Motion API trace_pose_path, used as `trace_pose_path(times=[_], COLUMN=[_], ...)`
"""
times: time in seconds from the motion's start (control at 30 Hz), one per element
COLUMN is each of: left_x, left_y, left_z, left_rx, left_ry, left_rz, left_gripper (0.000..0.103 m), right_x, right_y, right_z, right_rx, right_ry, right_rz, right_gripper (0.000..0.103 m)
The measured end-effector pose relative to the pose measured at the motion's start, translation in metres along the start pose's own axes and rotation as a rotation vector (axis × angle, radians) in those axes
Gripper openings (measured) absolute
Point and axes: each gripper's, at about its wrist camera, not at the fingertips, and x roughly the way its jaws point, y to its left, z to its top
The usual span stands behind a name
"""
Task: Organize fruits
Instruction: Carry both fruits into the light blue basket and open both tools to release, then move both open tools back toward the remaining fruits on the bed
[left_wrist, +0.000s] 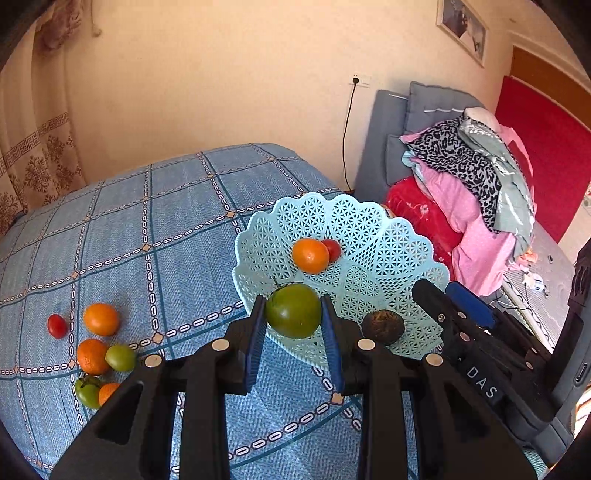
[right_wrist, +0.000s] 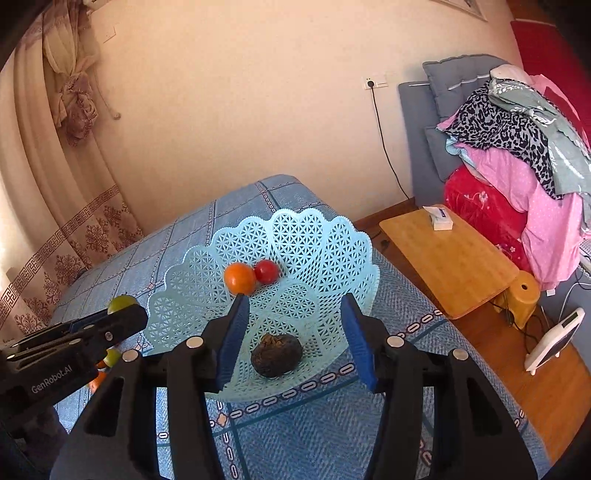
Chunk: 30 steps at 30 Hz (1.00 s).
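My left gripper (left_wrist: 293, 312) is shut on a green tomato (left_wrist: 293, 311) and holds it over the near rim of a light blue lattice basket (left_wrist: 391, 254). In the basket lie an orange (left_wrist: 310, 255), a red tomato (left_wrist: 332, 249) and a dark wrinkled fruit (left_wrist: 382, 326). My right gripper (right_wrist: 293, 328) is open above the dark fruit (right_wrist: 276, 354) in the basket (right_wrist: 325, 251), not touching it. The green tomato (right_wrist: 122, 303) and the left gripper show at the left of the right wrist view. Loose fruits lie on the cloth at left: oranges (left_wrist: 101, 318), a red tomato (left_wrist: 57, 326), green tomatoes (left_wrist: 120, 357).
The table carries a blue checked cloth (left_wrist: 147, 229). To the right stand a wooden side table (right_wrist: 450, 254) with a small box (right_wrist: 439, 218), a yellow stool (right_wrist: 524, 295) and a sofa piled with clothes (right_wrist: 517, 147). A curtain (right_wrist: 66, 166) hangs at left.
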Motion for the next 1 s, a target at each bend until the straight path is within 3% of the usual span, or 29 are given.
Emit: trace_pose_path(times=[0.33, 0.4, 0.47, 0.67, 1.0], left_x=[0.018, 0.018, 0.016, 0.013, 0.001], left_y=[-0.004, -0.002, 0.000, 0.011, 0.031], left_z=[0.002, 0.002, 0.001, 0.001, -0.003], left_rx=[0.009, 0.000, -0.002, -0.025, -0.065], left_ry=[0.039, 0.033, 0.016, 0.008, -0.024], left_rz=[-0.007, -0.004, 0.015, 0.039, 0.100], left_gripper=[0.031, 0.055, 0.060, 0.061, 0.078], right_x=[0.002, 0.001, 0.001, 0.000, -0.005], right_y=[-0.001, -0.001, -0.001, 0.003, 0.010], right_z=[0.001, 0.001, 0.001, 0.000, -0.003], right_rx=[0.000, 0.001, 0.002, -0.005, -0.011], right_ry=[0.001, -0.001, -0.002, -0.002, -0.003], right_rz=[0.006, 0.008, 0.009, 0.013, 0.016], right_gripper=[0.058, 0.059, 0.060, 0.060, 0.060])
